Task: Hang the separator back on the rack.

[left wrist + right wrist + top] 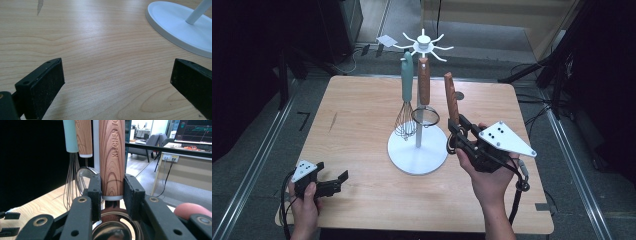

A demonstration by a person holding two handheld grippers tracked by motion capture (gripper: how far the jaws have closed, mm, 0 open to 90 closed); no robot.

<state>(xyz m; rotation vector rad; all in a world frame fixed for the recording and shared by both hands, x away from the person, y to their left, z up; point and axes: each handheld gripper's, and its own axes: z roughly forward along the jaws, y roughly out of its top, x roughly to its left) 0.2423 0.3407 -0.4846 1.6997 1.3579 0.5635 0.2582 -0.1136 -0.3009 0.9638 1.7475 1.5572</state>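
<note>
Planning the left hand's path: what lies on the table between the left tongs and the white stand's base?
Nothing: in the left gripper view, only bare wooden table stretches from the open left tongs to the stand's round white base. The high view agrees.

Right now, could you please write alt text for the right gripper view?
The right tool clamps a wooden utensil handle upright between its black jaws, metal bowl below. Behind hang a teal-handled whisk and another wooden-handled utensil.

A lab or office workspace is indicated by a wooden table set on grey carpet between metal floor rails, with a graph-filled monitor, office chair and cabled desk seen behind.
</note>
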